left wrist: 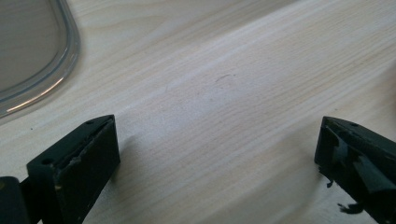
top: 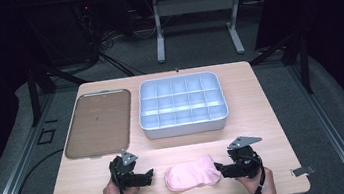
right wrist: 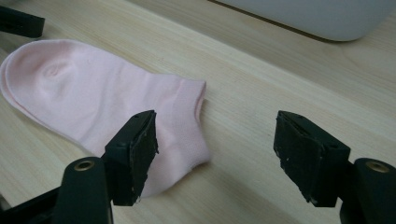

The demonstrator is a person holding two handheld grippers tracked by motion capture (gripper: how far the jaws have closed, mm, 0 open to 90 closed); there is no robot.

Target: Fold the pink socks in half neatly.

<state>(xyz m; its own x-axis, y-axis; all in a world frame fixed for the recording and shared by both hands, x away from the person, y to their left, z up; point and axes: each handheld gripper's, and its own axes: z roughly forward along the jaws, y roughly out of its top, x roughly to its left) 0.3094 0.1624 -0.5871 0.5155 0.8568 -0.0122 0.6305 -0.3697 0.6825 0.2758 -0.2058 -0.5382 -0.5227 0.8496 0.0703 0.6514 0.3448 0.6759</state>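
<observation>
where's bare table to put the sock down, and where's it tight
Bare wood right of the divided tray to the table edge, and the strip between tray and pink sock. Tight: between brown lid and tray, and between the two tools flanking the sock.

Divided tray (top: 182, 107), brown lid (top: 98, 123), table (top: 262, 110)

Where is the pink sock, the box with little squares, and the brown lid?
pink sock (top: 192, 173), high view, middle of its fabric.
box with little squares (top: 184, 126), high view, front wall.
brown lid (top: 98, 123), high view, flat centre.
</observation>
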